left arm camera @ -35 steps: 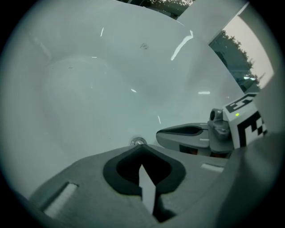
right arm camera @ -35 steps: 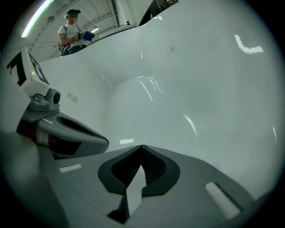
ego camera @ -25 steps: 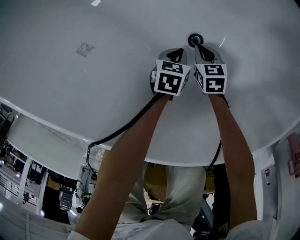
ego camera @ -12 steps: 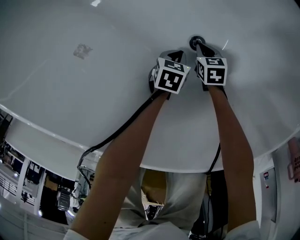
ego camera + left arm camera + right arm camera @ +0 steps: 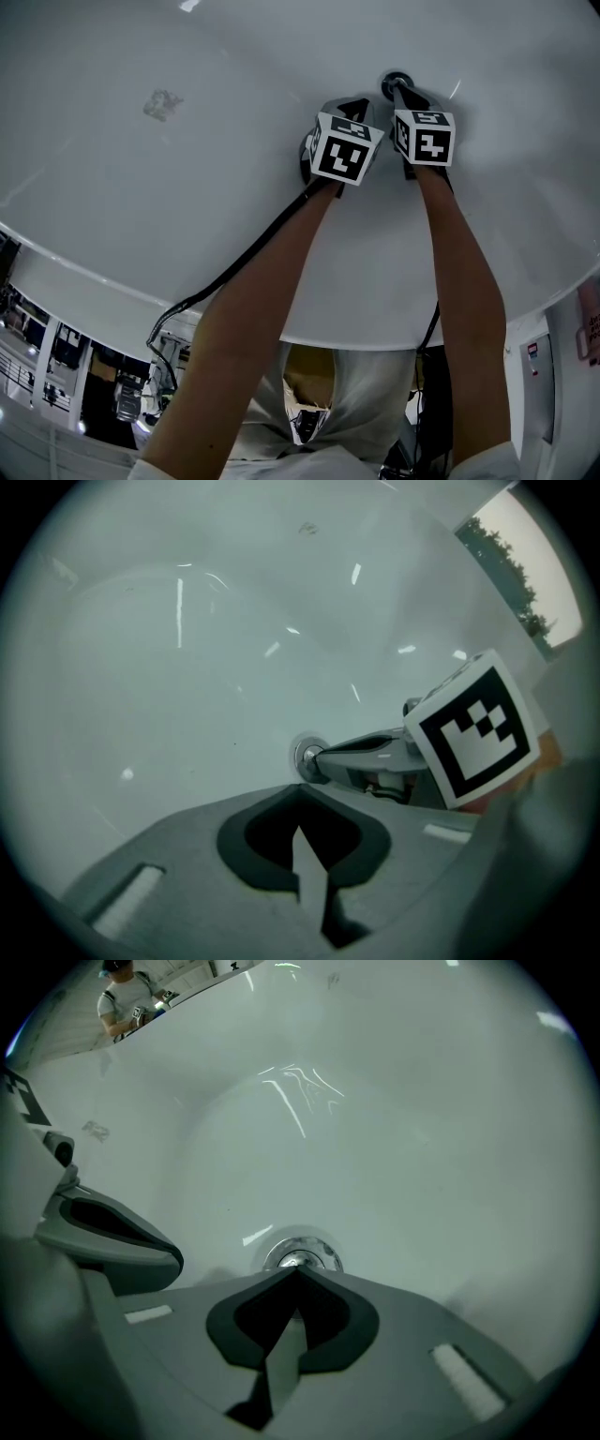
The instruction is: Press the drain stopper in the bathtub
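Where the drain stopper (image 5: 302,1258) sits: at the low point of the white bathtub (image 5: 141,206) floor, as a round chrome disc that looks small at the top of the head view.
Right hand-held gripper (image 5: 298,1277): jaws pressed together with nothing between them. The joined tip lies on the stopper's near rim, and the left gripper view shows it meeting the disc from the side.
Left hand-held gripper (image 5: 300,794): jaws also pressed together and empty. It hangs just beside the stopper, with its tip pointing that way but apart from it.
Marker cubes: left marker cube (image 5: 339,157) and right marker cube (image 5: 427,141) sit side by side, nearer the person than the stopper.
Forearms: left forearm (image 5: 272,309) and right forearm (image 5: 464,281) reach over the tub rim toward the stopper.
Cable (image 5: 244,258): black, trailing from the left hand-held gripper away from the stopper and over the rim.
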`<state>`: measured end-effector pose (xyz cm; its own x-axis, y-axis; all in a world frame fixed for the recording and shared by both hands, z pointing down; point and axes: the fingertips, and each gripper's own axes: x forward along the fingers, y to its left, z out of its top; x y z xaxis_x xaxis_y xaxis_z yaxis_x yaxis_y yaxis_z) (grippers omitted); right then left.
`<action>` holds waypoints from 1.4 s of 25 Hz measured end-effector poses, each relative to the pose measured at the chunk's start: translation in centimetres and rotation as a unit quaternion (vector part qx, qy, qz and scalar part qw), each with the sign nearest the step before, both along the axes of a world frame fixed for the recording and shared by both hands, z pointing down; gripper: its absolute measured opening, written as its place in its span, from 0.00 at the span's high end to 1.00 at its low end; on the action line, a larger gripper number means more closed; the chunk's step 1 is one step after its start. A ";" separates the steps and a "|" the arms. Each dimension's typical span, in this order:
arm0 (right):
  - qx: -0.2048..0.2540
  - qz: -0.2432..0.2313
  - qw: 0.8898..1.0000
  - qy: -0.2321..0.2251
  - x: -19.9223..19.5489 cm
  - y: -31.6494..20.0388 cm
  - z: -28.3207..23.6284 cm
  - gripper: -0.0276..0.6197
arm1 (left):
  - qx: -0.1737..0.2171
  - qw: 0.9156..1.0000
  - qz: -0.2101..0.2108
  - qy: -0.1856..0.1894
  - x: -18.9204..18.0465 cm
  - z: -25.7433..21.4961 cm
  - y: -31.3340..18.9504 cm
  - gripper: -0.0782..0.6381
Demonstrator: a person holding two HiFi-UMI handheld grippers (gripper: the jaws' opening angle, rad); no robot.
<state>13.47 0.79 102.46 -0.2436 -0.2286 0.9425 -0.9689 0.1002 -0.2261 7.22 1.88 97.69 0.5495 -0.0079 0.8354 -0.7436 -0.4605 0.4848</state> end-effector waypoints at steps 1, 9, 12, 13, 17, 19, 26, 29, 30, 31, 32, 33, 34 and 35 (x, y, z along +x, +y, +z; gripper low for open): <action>-0.001 0.000 1.000 -0.001 0.0 0.0 0.0 0.95 | 0.001 1.000 0.000 0.000 0.0 0.0 0.0 0.89; -0.011 0.001 1.000 0.017 -0.1 -0.2 0.3 0.95 | -0.005 1.000 -0.005 -0.003 -0.2 0.8 -0.2 0.89; -0.013 0.018 1.000 0.019 0.1 0.0 0.5 0.95 | -0.006 1.000 0.000 -0.001 0.1 0.7 0.1 0.89; -0.013 0.021 1.000 0.017 0.1 -0.1 0.5 0.95 | -0.005 1.000 0.001 0.000 0.1 0.6 0.0 0.89; -0.009 0.018 1.000 -0.002 0.0 0.0 -0.7 0.95 | -0.008 1.000 0.012 0.005 0.0 -0.1 0.2 0.89; -0.020 0.013 1.000 -0.018 -0.4 0.7 -1.2 0.95 | -0.002 1.000 0.022 0.005 -0.2 -0.8 0.0 0.89; -0.015 0.023 0.999 -0.030 -0.8 0.6 -5.2 0.95 | 0.006 0.999 0.040 -0.011 -0.6 -4.1 -0.3 0.89; -0.005 0.031 0.999 -0.018 -0.8 0.5 -7.6 0.95 | 0.013 0.999 0.036 -0.019 -0.9 -6.1 -0.6 0.89; -0.002 0.034 0.999 -0.015 -0.8 0.5 -8.4 0.95 | 0.016 0.999 0.036 -0.017 -0.9 -6.9 -0.7 0.89; 0.001 0.035 0.999 -0.015 -0.8 0.6 -9.3 0.95 | 0.019 0.999 0.036 -0.015 -0.8 -7.7 -0.9 0.89; 0.003 0.035 0.999 -0.015 -0.9 0.7 -10.1 0.95 | 0.022 0.999 0.035 -0.013 -0.8 -8.6 -1.0 0.89; 0.005 0.035 0.999 -0.015 -1.0 0.7 -11.0 0.95 | 0.024 0.999 0.035 -0.012 -0.8 -9.4 -1.1 0.89; 0.006 0.034 0.999 -0.016 -1.1 0.9 -11.9 0.95 | 0.026 0.999 0.033 -0.012 -0.9 -10.3 -1.1 0.89; 0.008 0.034 0.999 -0.015 -1.1 1.1 -12.8 0.95 | 0.028 0.999 0.031 -0.013 -1.0 -11.2 -1.1 0.89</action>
<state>12.35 1.85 89.66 -0.2549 -0.2607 0.9312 -0.9665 0.0376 -0.2540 6.23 0.76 86.48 0.5293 -0.0207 0.8482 -0.7244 -0.5315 0.4390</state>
